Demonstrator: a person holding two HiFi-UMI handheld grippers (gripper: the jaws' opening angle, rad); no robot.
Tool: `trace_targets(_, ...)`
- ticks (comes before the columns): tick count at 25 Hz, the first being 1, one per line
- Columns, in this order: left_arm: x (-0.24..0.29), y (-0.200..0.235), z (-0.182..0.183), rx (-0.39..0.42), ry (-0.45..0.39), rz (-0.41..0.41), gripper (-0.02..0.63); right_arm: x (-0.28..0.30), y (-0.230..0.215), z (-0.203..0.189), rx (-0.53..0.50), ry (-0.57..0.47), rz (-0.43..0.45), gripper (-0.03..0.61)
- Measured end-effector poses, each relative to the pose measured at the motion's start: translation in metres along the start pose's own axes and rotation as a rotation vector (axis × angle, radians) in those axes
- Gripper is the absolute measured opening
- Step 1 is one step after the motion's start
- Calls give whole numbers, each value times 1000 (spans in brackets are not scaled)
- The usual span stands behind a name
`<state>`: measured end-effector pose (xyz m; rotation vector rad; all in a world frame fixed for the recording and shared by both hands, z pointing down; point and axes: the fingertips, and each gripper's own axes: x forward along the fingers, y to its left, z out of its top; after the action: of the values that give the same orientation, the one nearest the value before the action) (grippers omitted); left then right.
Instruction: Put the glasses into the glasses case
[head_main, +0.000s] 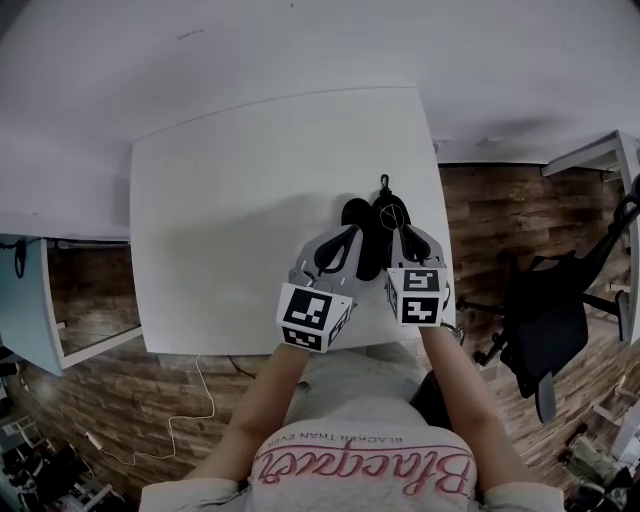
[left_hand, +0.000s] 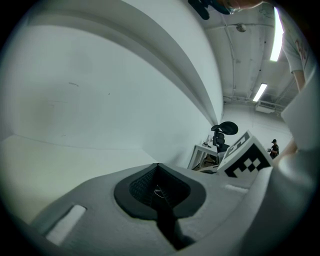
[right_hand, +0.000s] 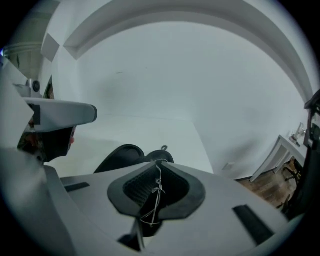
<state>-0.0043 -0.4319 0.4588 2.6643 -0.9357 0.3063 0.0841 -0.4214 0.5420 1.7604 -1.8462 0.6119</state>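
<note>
The right gripper (right_hand: 159, 164) has its jaws pressed together on the glasses (right_hand: 156, 192), a thin wire frame that runs down the seam between the dark pads and loops out at the 6 o'clock end. The left gripper (left_hand: 158, 167) is closed as well, and a short bit of the same thin wire shows in its seam. From the head view both grippers lie side by side near the front right edge of the white table (head_main: 240, 180), left gripper (head_main: 351, 233) and right gripper (head_main: 396, 233) both pointing toward 12 o'clock, tips close together. The black case (head_main: 357, 213) lies open on the table just at those tips, at 12 o'clock from them, with its two rounded halves side by side and its zip pull (head_main: 385, 183) sticking out at the far end. In the right gripper view the case (right_hand: 122, 152) sits just past the jaws at about 11 o'clock. A dark office chair (head_main: 545, 320) stands on the wooden floor at 3 o'clock from the table.
</note>
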Motion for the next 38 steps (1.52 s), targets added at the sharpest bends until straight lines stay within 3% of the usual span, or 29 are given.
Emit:
trace_targets(7,-9,-8,19,4,-64,43,6,-43,3,39,-12,-126,139,23)
trace_targets(13,-17,-19,30,30,-90,72,6,-79,18,63,-92,-219,247,11)
trace_targets(21,-33,-44,81,82,-228,73,6,-132,20,106,-101,-379,326,8)
trace_targets(31,-50,-69,126,197,-327,68,6,-173,29,136,-123,-521,370,8)
trace_targets(38,-51,-79,143,234,-373,61,6,-182,28,153,-216,-621,312,8)
